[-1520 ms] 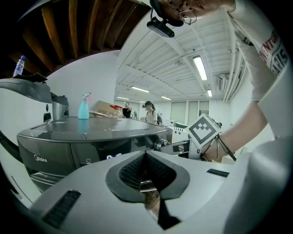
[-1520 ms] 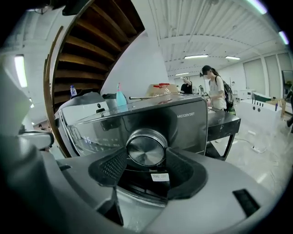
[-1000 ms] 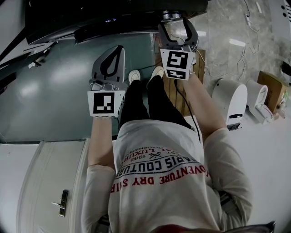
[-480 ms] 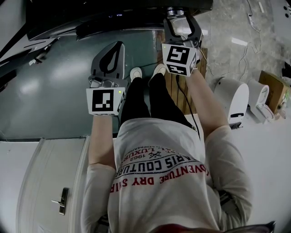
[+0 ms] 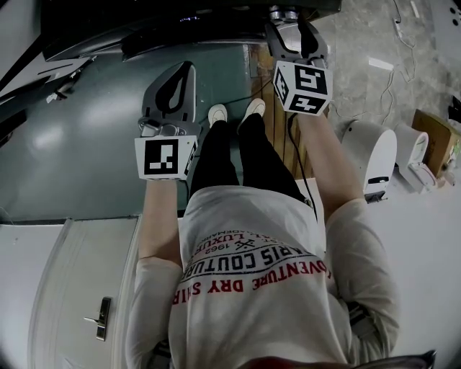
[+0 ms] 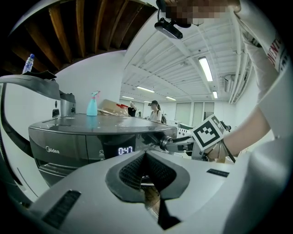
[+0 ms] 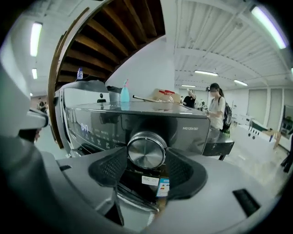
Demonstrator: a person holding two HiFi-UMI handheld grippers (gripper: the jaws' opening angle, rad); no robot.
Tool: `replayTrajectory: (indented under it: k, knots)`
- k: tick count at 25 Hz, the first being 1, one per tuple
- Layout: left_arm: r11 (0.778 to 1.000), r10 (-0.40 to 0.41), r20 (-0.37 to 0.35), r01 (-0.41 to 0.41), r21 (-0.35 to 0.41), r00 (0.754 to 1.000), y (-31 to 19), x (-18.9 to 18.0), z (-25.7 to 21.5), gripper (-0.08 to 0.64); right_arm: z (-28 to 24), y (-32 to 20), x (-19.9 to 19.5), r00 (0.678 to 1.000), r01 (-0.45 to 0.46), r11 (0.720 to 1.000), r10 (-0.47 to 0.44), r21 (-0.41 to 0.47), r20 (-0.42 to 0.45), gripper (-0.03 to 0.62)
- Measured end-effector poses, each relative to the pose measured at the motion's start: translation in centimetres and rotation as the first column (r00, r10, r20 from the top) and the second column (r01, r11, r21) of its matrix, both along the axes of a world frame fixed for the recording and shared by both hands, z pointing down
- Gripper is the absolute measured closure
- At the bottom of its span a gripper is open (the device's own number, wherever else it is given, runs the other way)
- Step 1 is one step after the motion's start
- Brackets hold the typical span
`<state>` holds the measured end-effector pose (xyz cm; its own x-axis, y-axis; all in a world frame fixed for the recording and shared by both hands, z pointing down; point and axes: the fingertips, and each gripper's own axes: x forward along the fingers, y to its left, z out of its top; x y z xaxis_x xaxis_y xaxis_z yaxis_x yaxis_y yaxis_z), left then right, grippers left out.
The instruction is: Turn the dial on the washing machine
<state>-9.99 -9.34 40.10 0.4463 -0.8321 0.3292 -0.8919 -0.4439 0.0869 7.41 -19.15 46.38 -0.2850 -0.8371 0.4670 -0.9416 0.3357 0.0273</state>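
Observation:
The dark grey washing machine (image 7: 187, 125) faces me, its lit display (image 6: 124, 150) left of the round silver dial (image 7: 146, 151). My right gripper (image 7: 146, 159) has the dial between its black pads (image 7: 111, 167), which touch the dial's rim on both sides. From the head view the right gripper (image 5: 289, 20) reaches the machine's front edge at the top, its marker cube tilted. My left gripper (image 5: 189, 68) hangs lower and to the left, away from the machine, tips together and nothing in them. The left gripper view shows those shut tips (image 6: 145, 154) and the dial (image 6: 164, 142) with the right gripper on it.
A blue spray bottle (image 6: 92, 104) and other loose items stand on the machine's top. White appliances (image 5: 367, 155) and a cardboard box (image 5: 431, 140) sit on the floor to the right. A white door with a handle (image 5: 101, 317) lies at lower left. People stand in the background (image 7: 216, 109).
The right gripper has shifted right and further up toward the machine's front, and its marker cube has turned. The left gripper has barely moved.

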Motion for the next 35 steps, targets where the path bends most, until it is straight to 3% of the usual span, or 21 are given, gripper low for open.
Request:
replayTrajectory:
  k: [4, 9, 11, 13, 17, 22, 25, 28, 32, 35]
  knots:
    - [1.000, 0.014, 0.000, -0.014, -0.007, 1.000, 0.0, 0.0, 0.5, 0.543, 0.2, -0.1, 0.0, 0.995, -0.016, 0.999, 0.019, -0.030, 0.096, 0.313]
    - [0.999, 0.037, 0.001, -0.037, -0.007, 0.999, 0.1, 0.1, 0.5, 0.543, 0.0, -0.1, -0.1, 0.997, -0.015, 1.000, 0.016, -0.013, 0.075, 0.311]
    - [0.999, 0.041, -0.001, -0.041, -0.008, 0.999, 0.1, 0.0, 0.5, 0.543, -0.5, 0.2, -0.4, 1.000, 0.001, 1.000, -0.001, 0.030, 0.005, 0.308]
    - [0.999, 0.046, 0.001, -0.046, -0.006, 0.999, 0.1, -0.1, 0.5, 0.543, -1.1, 0.5, -0.7, 0.992, 0.029, 0.996, -0.018, 0.088, -0.121, 0.307]
    - [0.999, 0.049, 0.007, -0.049, -0.004, 0.999, 0.1, -0.5, 0.5, 0.543, -1.2, 0.6, -1.0, 0.934, 0.085, 0.980, -0.016, 0.179, -0.358, 0.305]
    - [0.999, 0.045, 0.019, -0.045, -0.009, 0.999, 0.4, -0.9, 1.0, 0.543, -0.1, 0.4, -0.9, 0.906, 0.084, 0.982, -0.003, 0.172, -0.424, 0.308]
    - [0.999, 0.035, 0.020, -0.034, -0.011, 0.999, 0.2, -1.0, 1.1, 0.543, -0.2, 0.3, -0.6, 0.917, 0.068, 0.985, 0.002, 0.161, -0.399, 0.308]
    - [1.000, 0.024, 0.007, -0.024, -0.004, 1.000, -0.1, -0.8, 0.8, 0.543, -0.4, 0.2, -0.6, 0.947, 0.044, 0.991, -0.002, 0.124, -0.322, 0.310]
    - [0.999, 0.032, 0.004, -0.032, -0.005, 0.999, -0.1, -0.1, 1.0, 0.543, -0.3, 0.0, -0.6, 0.990, -0.013, 0.999, 0.018, 0.038, -0.140, 0.311]
    - [0.999, 0.046, 0.011, -0.046, -0.005, 0.999, -0.2, 0.5, 1.1, 0.543, -0.1, -0.1, 0.0, 0.999, -0.051, 0.999, 0.051, -0.008, -0.015, 0.311]
